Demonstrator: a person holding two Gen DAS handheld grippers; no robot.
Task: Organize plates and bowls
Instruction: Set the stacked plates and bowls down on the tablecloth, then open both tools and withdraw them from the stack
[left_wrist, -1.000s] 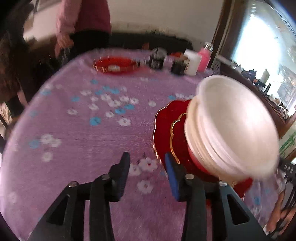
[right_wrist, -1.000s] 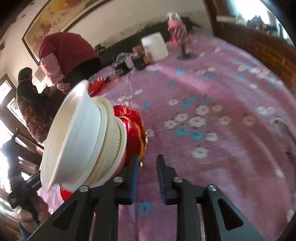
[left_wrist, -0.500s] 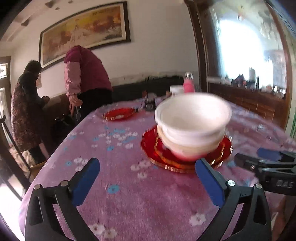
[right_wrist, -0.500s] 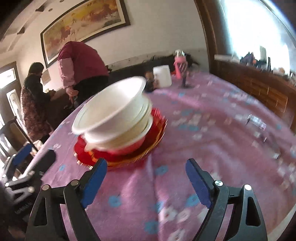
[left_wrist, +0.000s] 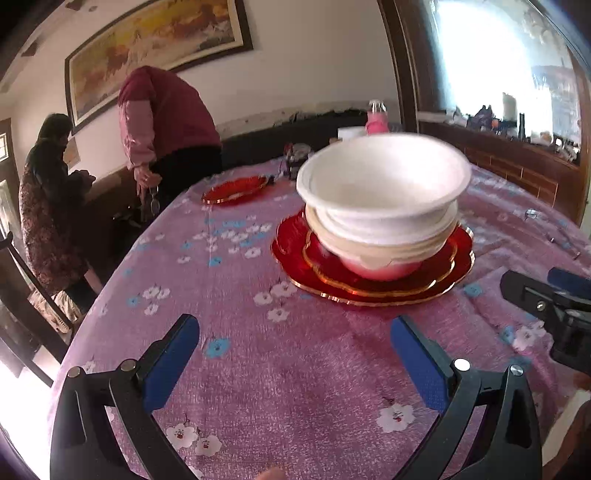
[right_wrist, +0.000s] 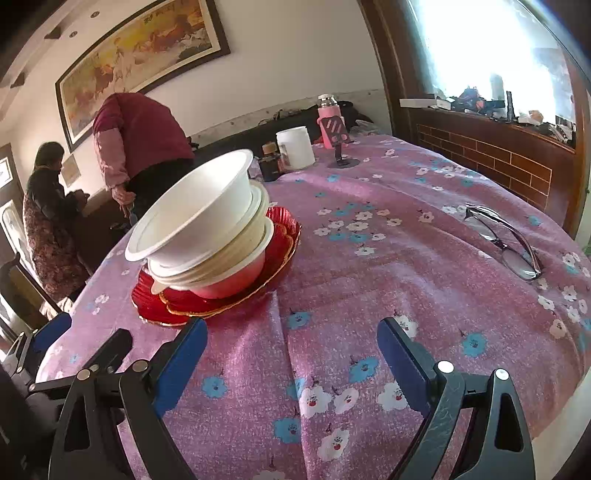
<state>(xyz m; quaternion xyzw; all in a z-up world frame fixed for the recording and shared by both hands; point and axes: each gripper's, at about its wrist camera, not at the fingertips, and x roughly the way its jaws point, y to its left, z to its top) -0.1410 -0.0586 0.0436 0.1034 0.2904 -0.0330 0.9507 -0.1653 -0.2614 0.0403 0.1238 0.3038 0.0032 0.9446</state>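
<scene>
Bowls (right_wrist: 199, 225) stacked on plates (right_wrist: 284, 236), glasses (right_wrist: 506, 240) (right view only)

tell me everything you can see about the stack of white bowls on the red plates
The stack of white bowls looks like thin, matte disposable ware with rolled rims, several nested together. The top bowl sits tilted, not seated flat, and the lowest takes a reddish tint. The stack rests on red, gold-edged scalloped plates on the purple floral tablecloth. Nothing else touches it; both tongs stand open, short of it.
</scene>
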